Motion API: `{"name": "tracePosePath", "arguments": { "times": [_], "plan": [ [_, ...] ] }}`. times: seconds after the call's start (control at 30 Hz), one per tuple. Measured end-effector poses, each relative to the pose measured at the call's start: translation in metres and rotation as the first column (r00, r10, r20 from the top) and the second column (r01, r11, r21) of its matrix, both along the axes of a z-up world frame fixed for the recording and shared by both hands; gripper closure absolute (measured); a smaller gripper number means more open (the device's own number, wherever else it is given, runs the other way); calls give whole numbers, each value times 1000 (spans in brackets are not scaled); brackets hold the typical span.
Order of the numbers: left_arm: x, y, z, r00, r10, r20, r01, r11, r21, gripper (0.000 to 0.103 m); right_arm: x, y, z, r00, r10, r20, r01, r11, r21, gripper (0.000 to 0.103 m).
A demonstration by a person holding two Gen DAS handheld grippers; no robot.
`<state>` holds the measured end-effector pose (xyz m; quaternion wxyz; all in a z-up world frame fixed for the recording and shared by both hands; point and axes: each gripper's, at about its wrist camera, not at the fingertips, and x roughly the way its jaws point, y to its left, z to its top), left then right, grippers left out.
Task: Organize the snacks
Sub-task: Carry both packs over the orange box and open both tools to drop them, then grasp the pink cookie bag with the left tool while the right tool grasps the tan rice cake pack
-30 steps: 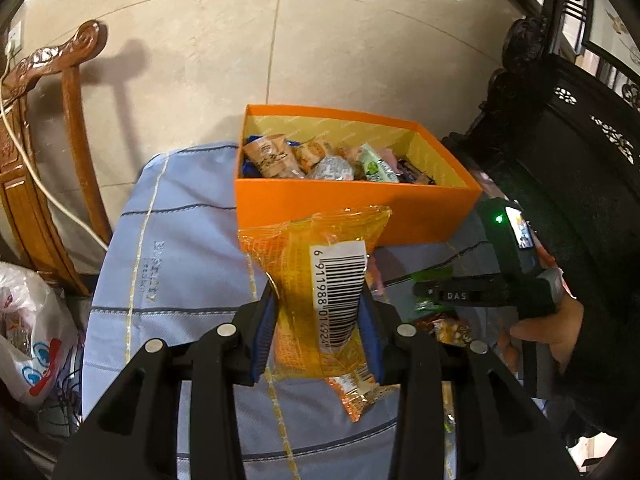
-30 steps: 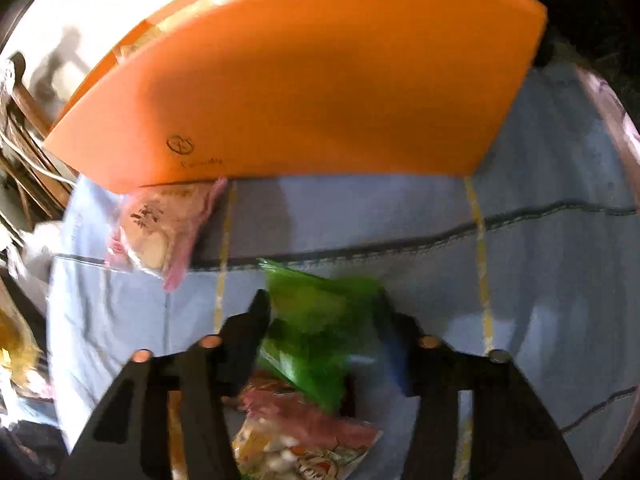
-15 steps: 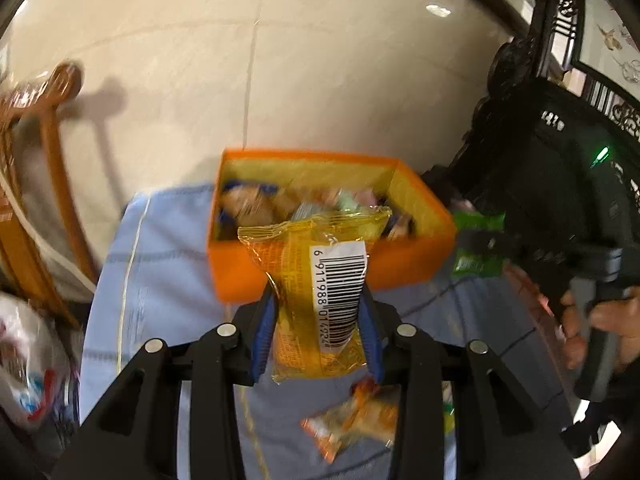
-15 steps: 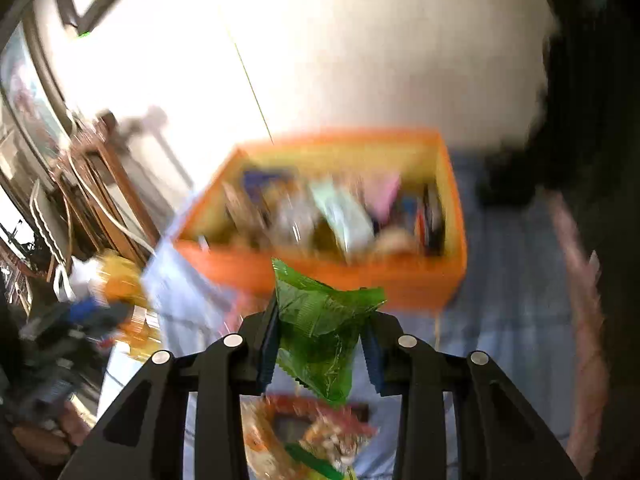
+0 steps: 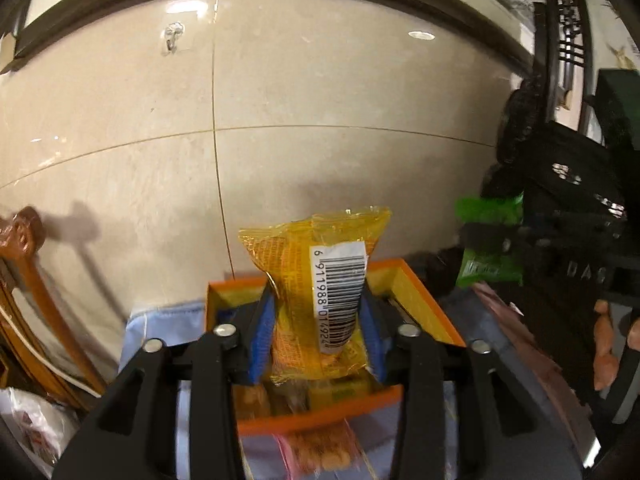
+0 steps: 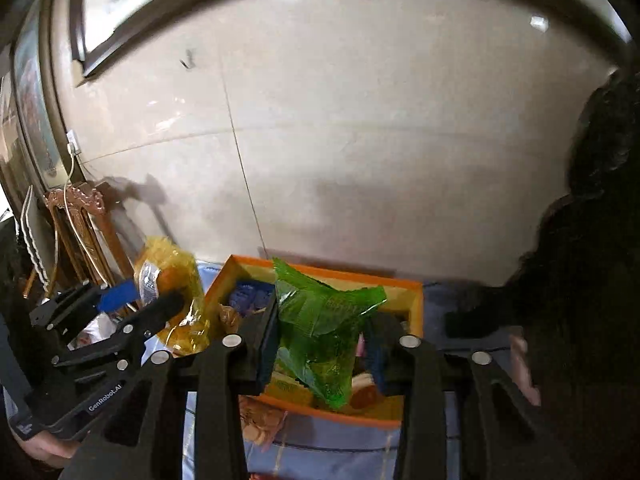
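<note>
1. Orange box point(image 5: 420, 304) is the landmark; it sits on a blue cloth point(image 5: 160, 332).
2. Left gripper point(image 5: 318, 338) jaws have just been opening; yellow packet point(image 5: 316, 280) is between them, loosened, above the box.
3. Right gripper point(image 6: 322, 344) jaws have likewise been opening; green packet point(image 6: 320, 328) hangs between them over the box, apparently let go.
4. Judgement: both packets are light, crinkly, slippery film; take hold mid-body, gently.
5. Box contents are blurred; a pink packet point(image 5: 320, 450) just before the box is cut off.
</note>
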<state>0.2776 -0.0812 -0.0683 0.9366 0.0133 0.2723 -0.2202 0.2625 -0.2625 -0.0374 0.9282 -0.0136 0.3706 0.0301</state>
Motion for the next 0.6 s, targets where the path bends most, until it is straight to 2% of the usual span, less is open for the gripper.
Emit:
{"name": "tracePosePath", "arguments": {
  "times": [0.03,0.07,0.1,0.27,0.37,0.43,0.5,0.6],
  "plan": [
    [11,-1,-4,1000,7,-6,-7,1000,-2,19,8,-5,-7,1000,-13,-22,13,1000,-4,41],
    [23,-1,-11,999,22,-26,-23,1000,-4,7,11,-12,-12,998,-51,-24,50,998,-38,35],
    [28,0,-16,999,28,-41,-28,1000,-4,7,13,-19,-17,996,-90,-18,88,994,-67,30],
    [22,21,-54,996,26,-84,-23,999,31,7,-14,-41,-44,990,-130,-55,129,991,-22,29],
    [-3,31,-87,992,13,-127,-7,999,53,7,-49,-43,-80,983,-141,-121,141,990,-7,28],
    [-28,38,-119,984,0,-178,14,997,73,7,-74,-38,-105,977,-135,-166,137,991,1,23],
    [-50,41,-147,973,-13,-232,36,995,95,7,-101,-28,-134,968,-107,-226,115,993,19,22],
    [-73,49,-182,952,-4,-307,37,994,103,7,-142,3,-176,950,20,-311,-6,999,46,22]
  ]
}}
